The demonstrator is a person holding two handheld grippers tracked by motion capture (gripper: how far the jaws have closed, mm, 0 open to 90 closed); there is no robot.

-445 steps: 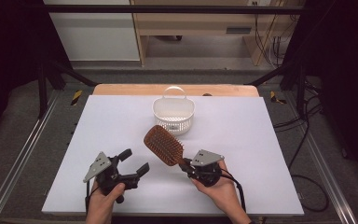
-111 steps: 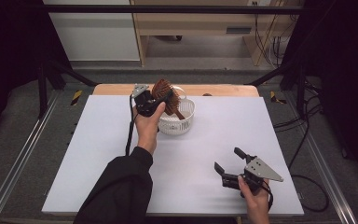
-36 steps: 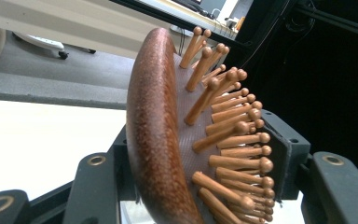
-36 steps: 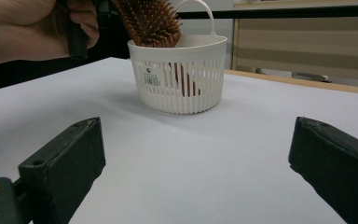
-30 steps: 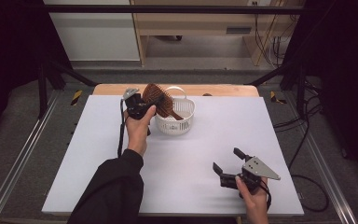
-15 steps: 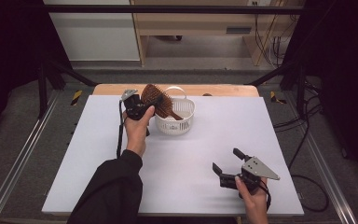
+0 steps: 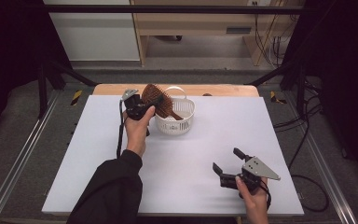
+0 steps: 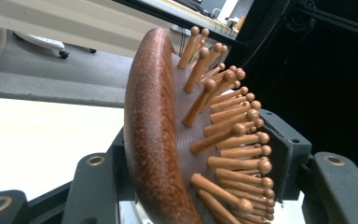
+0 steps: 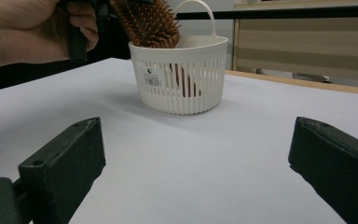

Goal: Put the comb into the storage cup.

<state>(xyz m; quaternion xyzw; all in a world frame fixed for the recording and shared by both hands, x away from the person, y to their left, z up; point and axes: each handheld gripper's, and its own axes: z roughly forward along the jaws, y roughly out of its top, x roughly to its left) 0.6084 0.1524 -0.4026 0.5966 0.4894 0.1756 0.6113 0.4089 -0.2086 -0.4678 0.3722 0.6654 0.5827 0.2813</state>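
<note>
My left gripper pinching hairbrush head, handle down inside basket. I'd lower slowly, release only once brush leans on rim. Right gripper spread, idle near table front edge.

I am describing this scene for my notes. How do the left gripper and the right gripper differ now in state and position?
The left gripper is shut on the brown hairbrush at the white basket, far across the table; the right gripper is open and holds nothing, near the table's front edge. The left is lifted up at the basket's rim; the right stays low, close to the table. Both are black, two-jawed, and held by a hand.
</note>
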